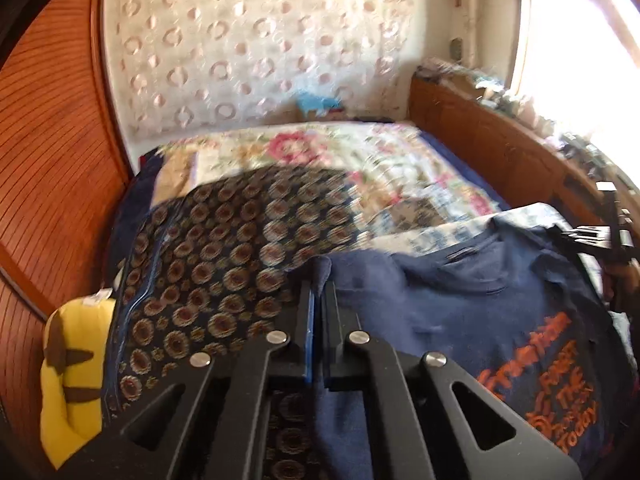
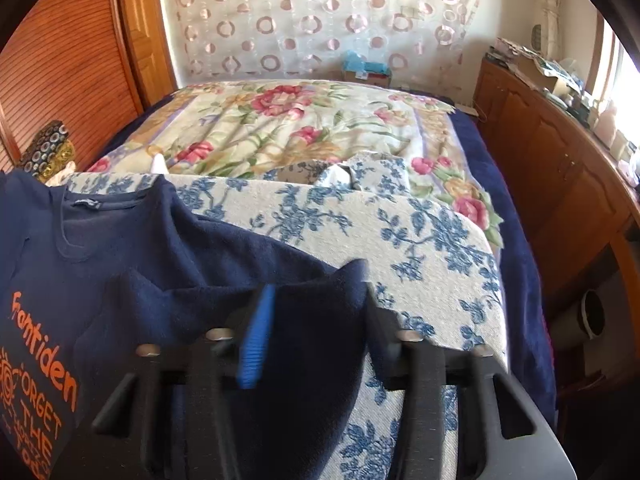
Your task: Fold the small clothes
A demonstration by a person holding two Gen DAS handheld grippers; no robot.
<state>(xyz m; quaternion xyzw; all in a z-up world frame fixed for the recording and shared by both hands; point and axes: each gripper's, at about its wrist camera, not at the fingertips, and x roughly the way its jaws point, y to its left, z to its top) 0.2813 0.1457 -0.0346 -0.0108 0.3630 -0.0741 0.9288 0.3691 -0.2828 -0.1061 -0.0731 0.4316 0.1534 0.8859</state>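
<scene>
Navy cotton made up the one small T-shirt (image 2: 132, 240), printed with orange lettering and spread on a board padded in blue-flowered cloth (image 2: 420, 232) that lay across a bed with a floral cover (image 2: 280, 120). Two hand-held grippers were in view. The left hand-held gripper (image 1: 319, 300) was clamped shut on a pinch of the shirt's edge, beside a dark cloth patterned with gold rings (image 1: 224, 240). The right hand-held gripper (image 2: 316, 312) was closed on the opposite edge, a fold of navy fabric bunched between its jaws.

Risks, as a judgement: each grip took only a thin pinch, so the cotton could slip free if lifted fast. Uneven lifting by the two hands would probably skew the fold. The left jaws sat close to the ring-patterned cloth and might drag it along. One yellow soft toy (image 1: 76, 376) lay at the bed's left edge.
</scene>
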